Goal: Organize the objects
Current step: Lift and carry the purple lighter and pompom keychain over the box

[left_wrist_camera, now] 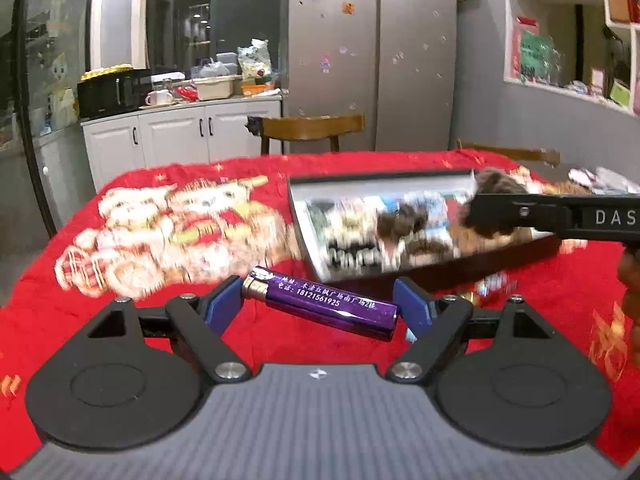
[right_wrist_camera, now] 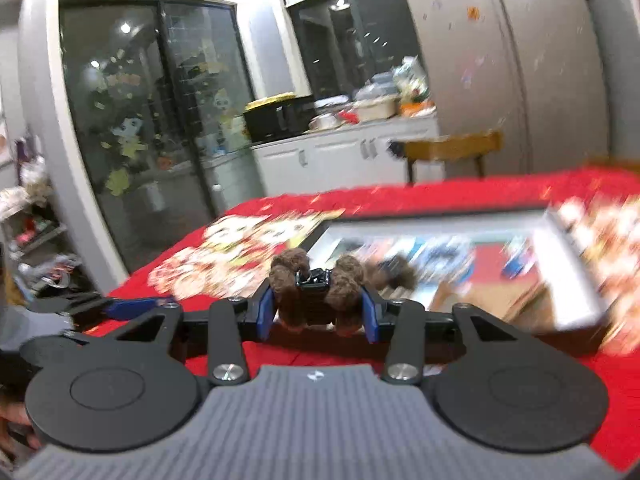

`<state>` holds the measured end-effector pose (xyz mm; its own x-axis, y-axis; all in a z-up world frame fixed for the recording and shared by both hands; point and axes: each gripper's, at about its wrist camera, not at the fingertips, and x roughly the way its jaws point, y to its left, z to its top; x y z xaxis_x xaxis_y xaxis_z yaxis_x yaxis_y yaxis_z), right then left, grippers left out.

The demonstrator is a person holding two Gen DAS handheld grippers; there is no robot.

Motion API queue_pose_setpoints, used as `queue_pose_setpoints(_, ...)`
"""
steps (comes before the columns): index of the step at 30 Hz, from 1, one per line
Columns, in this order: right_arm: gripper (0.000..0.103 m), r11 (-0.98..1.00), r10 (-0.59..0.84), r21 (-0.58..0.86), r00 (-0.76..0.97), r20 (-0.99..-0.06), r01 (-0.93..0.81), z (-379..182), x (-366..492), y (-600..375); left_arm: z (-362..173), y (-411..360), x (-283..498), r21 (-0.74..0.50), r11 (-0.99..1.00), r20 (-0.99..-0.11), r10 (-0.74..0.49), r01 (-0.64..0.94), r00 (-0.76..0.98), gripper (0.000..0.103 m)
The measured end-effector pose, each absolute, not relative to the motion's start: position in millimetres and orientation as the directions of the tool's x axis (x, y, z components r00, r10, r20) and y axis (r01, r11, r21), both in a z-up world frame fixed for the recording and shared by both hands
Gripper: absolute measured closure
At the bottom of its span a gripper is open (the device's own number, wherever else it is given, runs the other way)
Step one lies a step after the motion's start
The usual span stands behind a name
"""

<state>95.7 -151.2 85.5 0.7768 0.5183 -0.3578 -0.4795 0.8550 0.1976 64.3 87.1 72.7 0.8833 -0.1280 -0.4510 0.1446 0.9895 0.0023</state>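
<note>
My left gripper (left_wrist_camera: pixel 318 306) is shut on a purple lighter (left_wrist_camera: pixel 322 306), held lengthwise between the blue pads above the red tablecloth (left_wrist_camera: pixel 132 312). My right gripper (right_wrist_camera: pixel 318 306) is shut on a brown fuzzy plush toy (right_wrist_camera: pixel 344 284) with a black clip in its middle. In the left wrist view the right gripper's black finger (left_wrist_camera: pixel 552 216) reaches in from the right with the brown plush (left_wrist_camera: pixel 496 206) over a shallow open box (left_wrist_camera: pixel 384 184). The box (right_wrist_camera: pixel 560 256) holds several colourful items, blurred.
A red cloth with a cartoon print (left_wrist_camera: pixel 168 236) covers the table. Wooden chairs (left_wrist_camera: pixel 312 128) stand behind it, then white cabinets (left_wrist_camera: pixel 180 136) with a cluttered counter and a steel fridge (left_wrist_camera: pixel 372 48). Small wrappers (left_wrist_camera: pixel 600 180) lie at the far right.
</note>
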Motion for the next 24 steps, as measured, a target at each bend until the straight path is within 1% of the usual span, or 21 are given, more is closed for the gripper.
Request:
queue_pose_setpoints(2,0.056,0.87,0.494,0.199,0.793,-0.356,-0.452,103,104,-158,95,83,70,0.015,0.99,-0.438,-0.119,0.139,0.891,0.018)
queue_pose_setpoints(5,0.056,0.871,0.489,0.253,0.788,-0.373,-0.421,128,129,-168,127,77,84,0.022,0.99,-0.426,-0.12,0.143,0.897,0.018)
queue_pose_setpoints(8,0.055,0.87,0.488,0.29,0.777,-0.397,-0.399,142,158,-173,155,69,108,-0.002,0.988,-0.426,-0.143,0.158,0.893,0.018)
queue_pose_setpoints(10,0.055,0.863,0.501,0.302,0.763,-0.409,-0.404,146,178,-173,165,60,125,0.014,0.986,-0.426,-0.145,0.167,0.893,0.018)
queue_pose_setpoints(11,0.055,0.86,0.503,0.321,0.765,-0.403,-0.397,146,186,-175,167,57,132,0.011,0.988,-0.414,-0.135,0.154,0.9,0.018)
queue_pose_setpoints(13,0.055,0.864,0.493,0.341,0.759,-0.424,-0.37,141,205,-176,168,51,148,0.001,0.99,-0.418,-0.129,0.143,0.899,0.018)
queue_pose_setpoints(15,0.055,0.869,0.479,0.36,0.757,-0.445,-0.338,134,223,-177,164,50,167,-0.053,0.987,-0.44,-0.162,0.154,0.884,0.018)
queue_pose_setpoints(20,0.055,0.878,0.468,0.358,0.728,-0.501,-0.318,115,265,-172,151,46,221,-0.127,0.979,-0.502,-0.201,0.158,0.841,0.018)
queue_pose_setpoints(24,0.055,0.894,0.442,0.32,0.729,-0.523,-0.312,100,292,-165,136,43,263,-0.193,0.97,-0.526,-0.228,0.146,0.819,0.018)
